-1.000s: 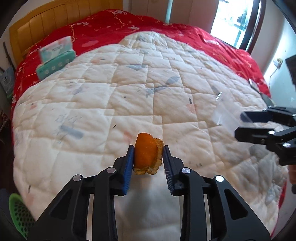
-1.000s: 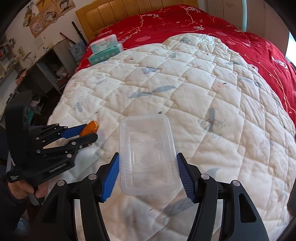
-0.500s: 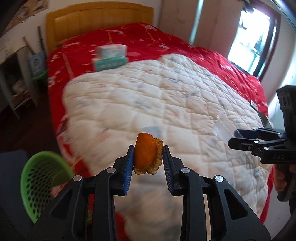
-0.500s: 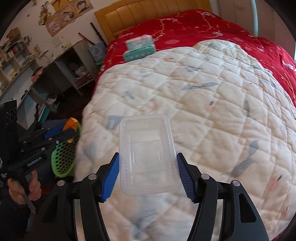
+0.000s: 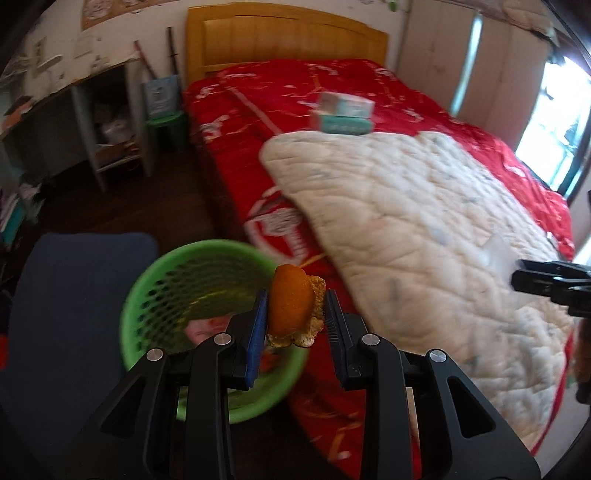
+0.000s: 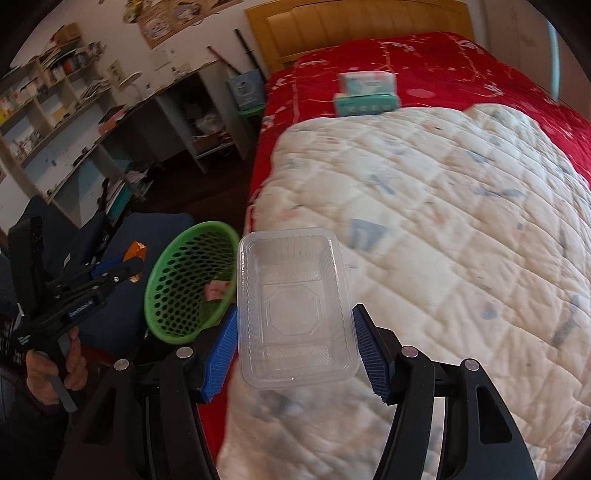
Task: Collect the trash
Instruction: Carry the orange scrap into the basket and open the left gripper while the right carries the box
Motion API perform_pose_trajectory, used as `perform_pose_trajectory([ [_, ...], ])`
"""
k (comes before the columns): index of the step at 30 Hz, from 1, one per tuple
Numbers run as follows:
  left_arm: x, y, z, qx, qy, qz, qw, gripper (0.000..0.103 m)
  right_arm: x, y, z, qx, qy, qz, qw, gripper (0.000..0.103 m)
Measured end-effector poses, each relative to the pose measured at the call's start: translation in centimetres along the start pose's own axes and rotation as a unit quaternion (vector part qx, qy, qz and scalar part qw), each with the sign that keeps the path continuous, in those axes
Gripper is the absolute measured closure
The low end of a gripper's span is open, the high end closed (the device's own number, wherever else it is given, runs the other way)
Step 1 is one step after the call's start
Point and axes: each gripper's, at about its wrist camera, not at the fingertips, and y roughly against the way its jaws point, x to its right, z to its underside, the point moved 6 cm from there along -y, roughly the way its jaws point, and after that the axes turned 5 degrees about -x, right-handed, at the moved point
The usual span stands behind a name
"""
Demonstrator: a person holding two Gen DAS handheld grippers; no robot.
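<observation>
My left gripper is shut on an orange peel and holds it over the right rim of a green mesh trash basket on the floor beside the bed. My right gripper is shut on a clear plastic tray above the bed's left edge, to the right of the basket. The left gripper with the peel shows at left in the right wrist view. The right gripper shows at the right edge of the left wrist view. A pink scrap lies in the basket.
The bed has a white quilt over a red cover. Teal tissue packs lie near the wooden headboard. A dark blue chair stands left of the basket. Shelves and a desk line the left wall.
Both grippers have swung left from over the quilt toward the floor beside the bed. The green basket now lies under the left gripper. Both holds are unchanged.
</observation>
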Motion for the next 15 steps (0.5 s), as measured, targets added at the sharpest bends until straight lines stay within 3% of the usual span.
perform_pose_trajectory([
  [7, -5.0, -0.8, 1.0, -0.012, 0.045, -0.015, 0.9988, 0.073, -4.6, -2.1, -1.3, -0.010, 0.025, -0.022, 0.999, 0.044],
  [15, -7.9, -1.7, 2.0, -0.026, 0.080, -0.023, 0.9962, 0.067, -8.5, -4.5, -2.7, -0.020, 0.044, -0.043, 0.998, 0.044],
])
